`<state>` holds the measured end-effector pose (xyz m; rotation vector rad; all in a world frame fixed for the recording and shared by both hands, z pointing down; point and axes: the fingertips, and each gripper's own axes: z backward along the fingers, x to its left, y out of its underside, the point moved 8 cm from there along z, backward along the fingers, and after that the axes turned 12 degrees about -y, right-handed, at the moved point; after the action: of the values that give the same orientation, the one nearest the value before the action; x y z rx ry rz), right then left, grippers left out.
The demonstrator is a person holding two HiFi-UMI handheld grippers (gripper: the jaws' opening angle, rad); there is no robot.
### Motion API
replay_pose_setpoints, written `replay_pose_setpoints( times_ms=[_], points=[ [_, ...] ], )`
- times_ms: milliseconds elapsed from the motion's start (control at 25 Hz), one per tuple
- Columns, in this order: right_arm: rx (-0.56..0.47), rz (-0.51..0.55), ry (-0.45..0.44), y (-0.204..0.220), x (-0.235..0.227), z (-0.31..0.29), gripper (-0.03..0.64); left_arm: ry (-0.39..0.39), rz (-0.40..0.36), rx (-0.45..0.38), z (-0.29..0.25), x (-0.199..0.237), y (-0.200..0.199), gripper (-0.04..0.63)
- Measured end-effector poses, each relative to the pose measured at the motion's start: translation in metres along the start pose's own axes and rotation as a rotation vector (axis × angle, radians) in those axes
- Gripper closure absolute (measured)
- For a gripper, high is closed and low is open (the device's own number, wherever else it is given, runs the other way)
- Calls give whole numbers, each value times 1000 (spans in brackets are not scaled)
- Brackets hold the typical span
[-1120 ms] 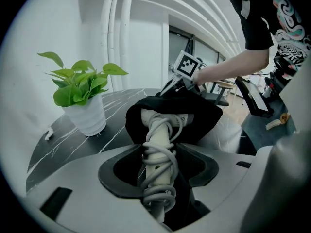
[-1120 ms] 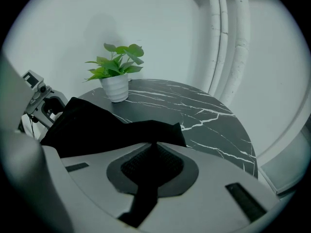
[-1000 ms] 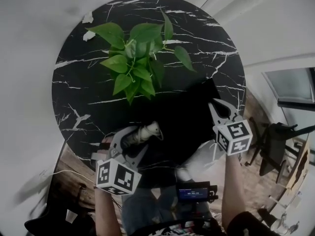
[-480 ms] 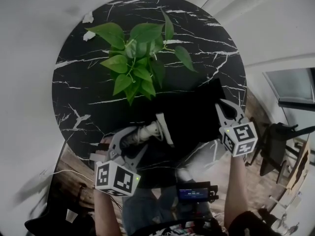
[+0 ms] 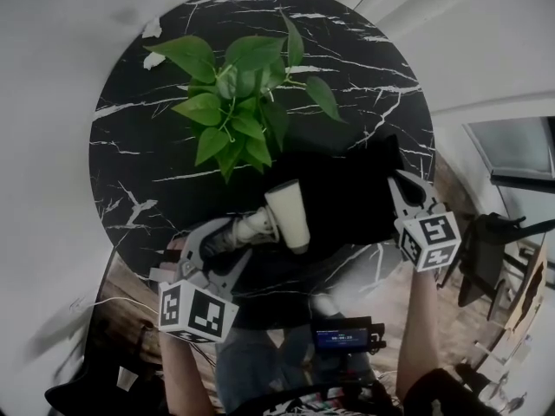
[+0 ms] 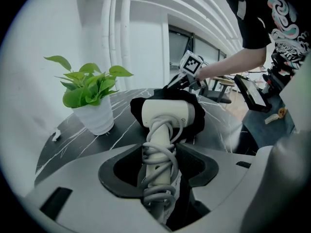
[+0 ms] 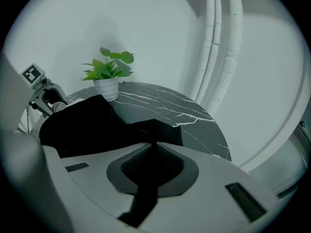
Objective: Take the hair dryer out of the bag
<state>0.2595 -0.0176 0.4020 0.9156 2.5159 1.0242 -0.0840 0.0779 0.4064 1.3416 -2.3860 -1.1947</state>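
The white hair dryer [image 5: 287, 215] lies over the black marble table [image 5: 147, 163], its head out of the black bag [image 5: 351, 199]. My left gripper [image 5: 227, 243] is shut on its handle, which has the grey cord wound round it. The left gripper view shows the handle [image 6: 158, 161] between the jaws of the left gripper [image 6: 158, 174] and the dryer's head [image 6: 167, 113] in front of the bag [image 6: 198, 120]. My right gripper [image 5: 401, 187] is shut on the bag's right end. In the right gripper view, black cloth [image 7: 146, 193] is pinched in the right gripper [image 7: 151, 171].
A leafy plant in a white pot [image 5: 238, 94] stands mid-table, just beyond the dryer. Two small white scraps [image 5: 154, 31] lie at the table's far left rim. A dark chair [image 5: 486, 245] stands on the floor to the right. A white wall curves behind the table.
The dryer's head has come out of the bag into full view. My right gripper has drawn the bag a little to the right. The left gripper has barely moved.
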Motion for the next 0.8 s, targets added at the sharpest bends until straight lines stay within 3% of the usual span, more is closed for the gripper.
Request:
replay_pose_setpoints(
  times_ms=[520,800],
  points=[
    [51,3,-10,6,-8,-11,588,10,14,25,7,7,15,368],
    [78,18,29,12,-4,-17,586,2,-6,32,5,6,21,364]
  ],
)
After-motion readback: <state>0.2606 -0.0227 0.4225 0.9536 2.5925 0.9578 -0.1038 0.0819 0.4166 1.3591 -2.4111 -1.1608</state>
